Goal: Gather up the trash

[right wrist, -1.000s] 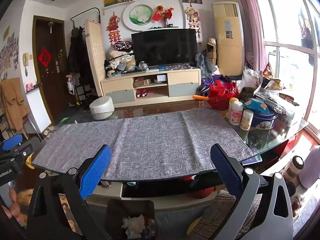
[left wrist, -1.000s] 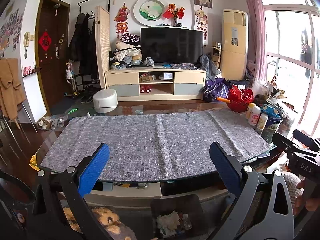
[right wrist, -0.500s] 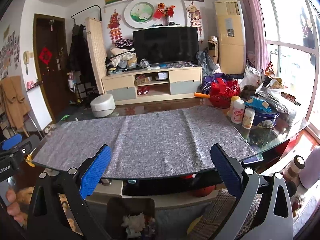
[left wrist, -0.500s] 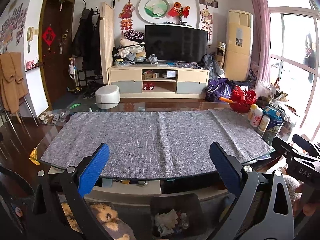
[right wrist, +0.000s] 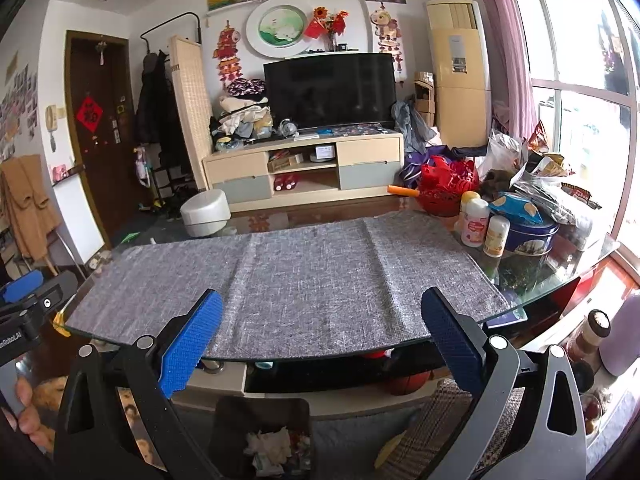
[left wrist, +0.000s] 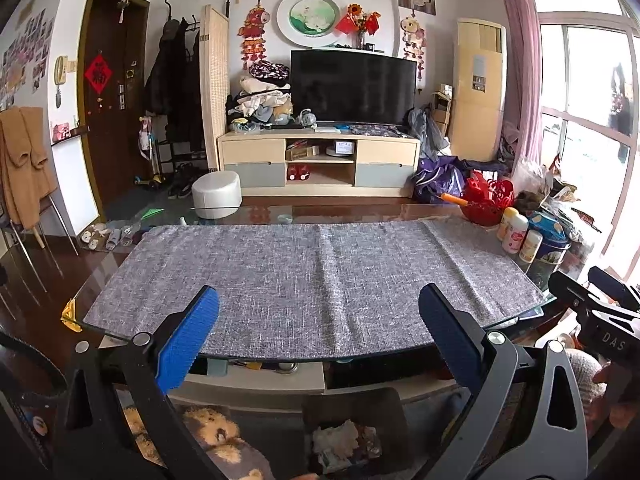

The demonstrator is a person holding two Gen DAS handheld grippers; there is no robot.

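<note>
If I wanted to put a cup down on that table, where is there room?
The grey cloth is bare from its left end to the bottles on the right. The right end of the table is crowded: red basket, blue tin, bags. Both grippers, left and right, hang open at the near edge.

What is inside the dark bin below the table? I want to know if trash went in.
The bin holds crumpled white paper and colourful scraps; anything beneath them is covered.

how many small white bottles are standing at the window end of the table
2. A wider white bottle with a yellow cap and pink label stands beside the red basket; a slimmer white bottle stands just nearer, against the blue tin. The clutter behind may hide more.
</note>
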